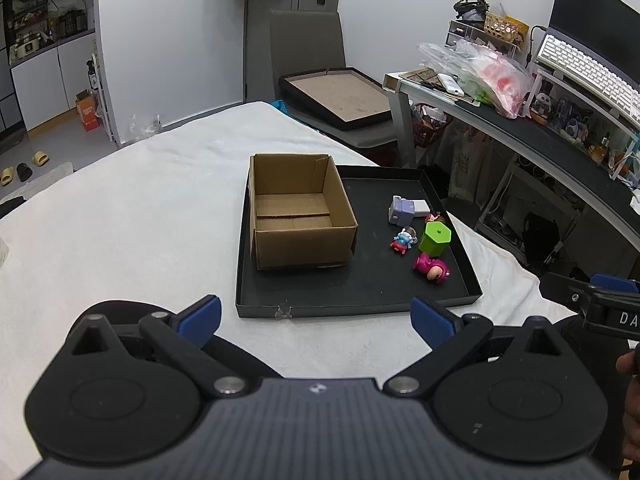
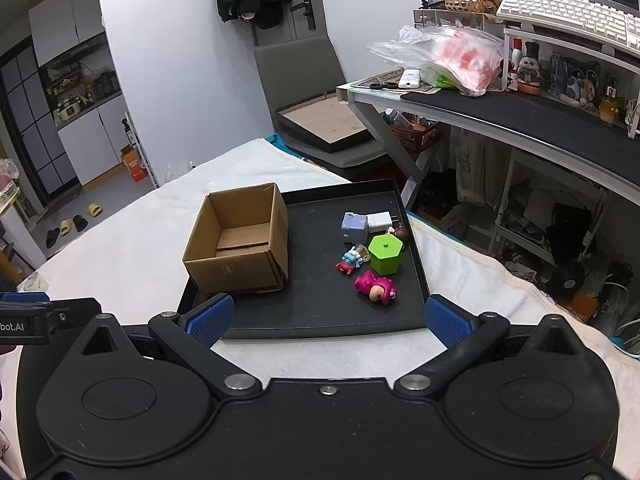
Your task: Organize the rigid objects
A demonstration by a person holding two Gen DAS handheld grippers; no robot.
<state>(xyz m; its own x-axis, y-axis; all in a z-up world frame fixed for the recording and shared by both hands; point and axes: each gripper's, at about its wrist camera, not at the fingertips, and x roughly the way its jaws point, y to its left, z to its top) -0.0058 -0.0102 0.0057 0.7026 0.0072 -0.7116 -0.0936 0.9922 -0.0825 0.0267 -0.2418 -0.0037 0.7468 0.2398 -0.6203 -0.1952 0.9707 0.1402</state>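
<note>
A black tray (image 1: 456, 292) (image 2: 416, 300) lies on the white cloth. An open, empty cardboard box (image 1: 298, 210) (image 2: 240, 240) stands on its left part. On its right part lie a green hexagonal container (image 1: 435, 239) (image 2: 385, 254), a pink figure (image 1: 430, 266) (image 2: 374, 286), a small blue-and-red figure (image 1: 402, 240) (image 2: 349, 262), a lilac toy (image 1: 402, 210) (image 2: 354, 227) and a white charger (image 2: 380, 222). My left gripper (image 1: 316, 320) and right gripper (image 2: 328, 320) are both open and empty, hovering before the tray's near edge.
A desk (image 2: 520, 116) with a keyboard, plastic bags and clutter stands to the right. A grey chair (image 1: 308, 52) carrying a flat black-framed box stands behind the table. The right gripper's tip shows at the right edge of the left wrist view (image 1: 592, 296).
</note>
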